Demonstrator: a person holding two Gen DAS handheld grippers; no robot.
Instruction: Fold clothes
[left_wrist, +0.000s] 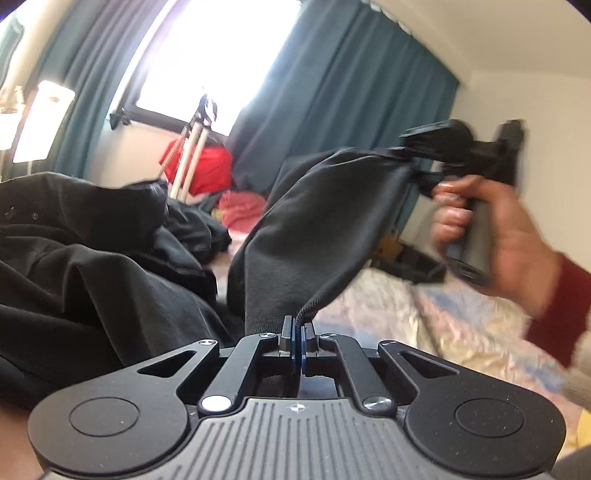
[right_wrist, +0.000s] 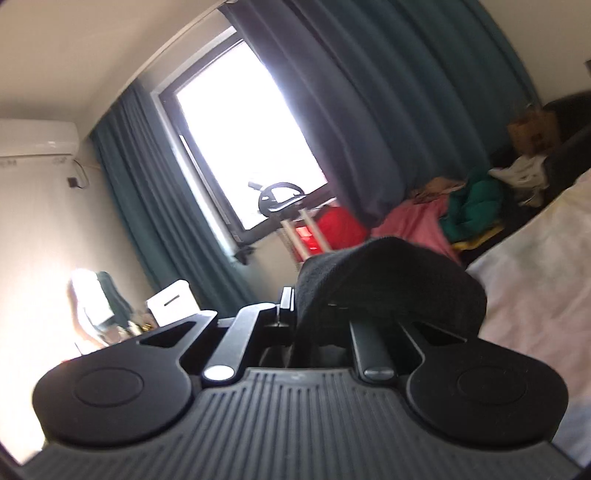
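Teal curtains (left_wrist: 354, 92) behind, left claw (left_wrist: 297, 328) and right claw (left_wrist: 413, 162) both pinching black garment (left_wrist: 314, 229).

Clearance around the lifted black garment (left_wrist: 317, 221). To its left, heaped black clothing (left_wrist: 92, 258) blocks passage; behind it stand a tripod (left_wrist: 195, 147) and a red bag (left_wrist: 210, 170) below the window. To its right and beneath it, bare bedspread (left_wrist: 443, 325) lies open, bounded above by the right gripper (left_wrist: 410, 162).

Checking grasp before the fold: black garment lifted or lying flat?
Lifted: black garment hangs stretched between left gripper and right gripper, above the bed.
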